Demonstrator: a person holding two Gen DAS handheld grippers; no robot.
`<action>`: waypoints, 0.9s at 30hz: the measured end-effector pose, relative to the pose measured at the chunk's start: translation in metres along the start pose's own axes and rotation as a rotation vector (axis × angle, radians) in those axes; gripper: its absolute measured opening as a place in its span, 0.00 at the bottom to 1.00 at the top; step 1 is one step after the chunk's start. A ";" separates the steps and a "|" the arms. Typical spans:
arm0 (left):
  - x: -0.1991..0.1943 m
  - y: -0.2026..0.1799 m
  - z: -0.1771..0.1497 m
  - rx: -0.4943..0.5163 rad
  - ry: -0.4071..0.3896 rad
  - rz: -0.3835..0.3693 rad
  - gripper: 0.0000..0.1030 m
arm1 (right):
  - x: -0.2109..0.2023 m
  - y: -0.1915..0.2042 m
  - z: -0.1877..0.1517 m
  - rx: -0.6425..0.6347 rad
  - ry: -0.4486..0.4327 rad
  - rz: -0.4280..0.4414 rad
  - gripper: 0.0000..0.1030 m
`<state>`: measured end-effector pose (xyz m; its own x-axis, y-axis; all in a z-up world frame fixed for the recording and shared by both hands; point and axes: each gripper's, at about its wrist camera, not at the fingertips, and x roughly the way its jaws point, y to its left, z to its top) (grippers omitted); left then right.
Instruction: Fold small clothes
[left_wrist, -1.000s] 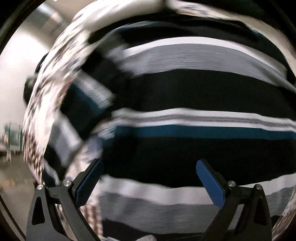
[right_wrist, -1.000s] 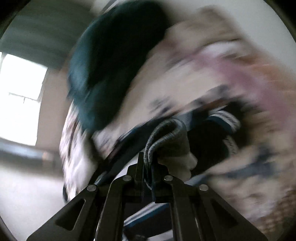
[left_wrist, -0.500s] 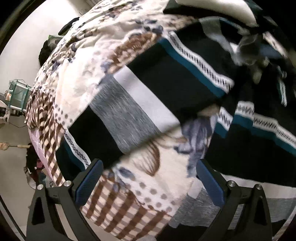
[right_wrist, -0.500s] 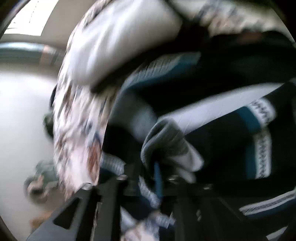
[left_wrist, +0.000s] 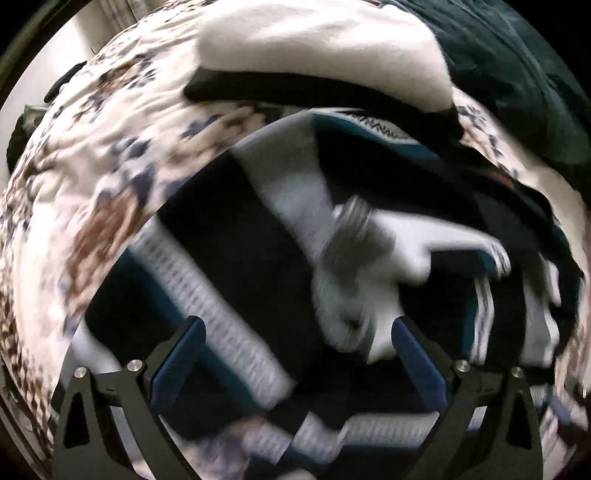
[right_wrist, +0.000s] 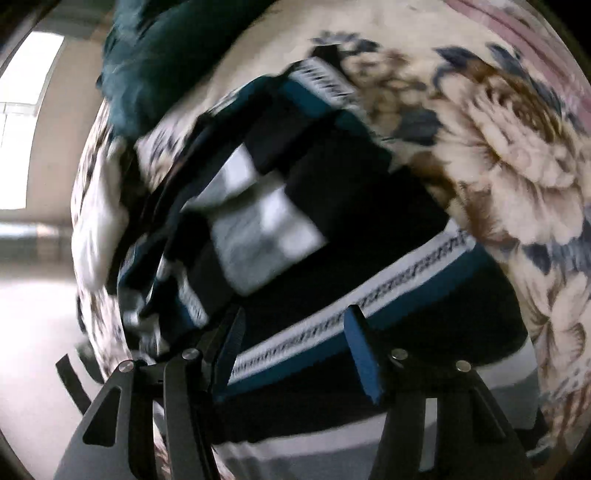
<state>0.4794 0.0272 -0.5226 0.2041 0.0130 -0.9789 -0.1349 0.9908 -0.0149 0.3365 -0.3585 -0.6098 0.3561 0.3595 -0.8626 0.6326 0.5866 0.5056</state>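
A floral bedspread (right_wrist: 517, 155) fills the background. The striped sweater (right_wrist: 332, 229) lies on it, right under and ahead of both my hand-held grippers: left (left_wrist: 295, 354) and right (right_wrist: 293, 343) both spread apart, holding nothing, the right nearer its teal-banded edge.

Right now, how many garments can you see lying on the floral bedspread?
3, though folds may hide more: the black, white and teal striped knit garment nearest both grippers, a white cloth beyond it, and a dark teal fabric heap farthest back.

No readable text, label or number in either view
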 end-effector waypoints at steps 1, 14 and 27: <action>0.009 -0.005 0.007 -0.001 -0.003 0.001 0.68 | 0.003 -0.006 0.005 0.029 -0.008 0.033 0.56; -0.005 0.059 0.018 -0.185 -0.051 -0.034 0.05 | 0.060 0.012 0.014 0.045 0.099 -0.013 0.05; -0.074 -0.067 0.002 0.129 -0.009 -0.192 0.64 | 0.009 -0.042 0.061 0.236 -0.032 0.131 0.41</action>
<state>0.4755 -0.0400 -0.4491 0.2230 -0.1769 -0.9586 0.0322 0.9842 -0.1741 0.3550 -0.4237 -0.6394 0.4643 0.3957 -0.7923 0.7216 0.3497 0.5975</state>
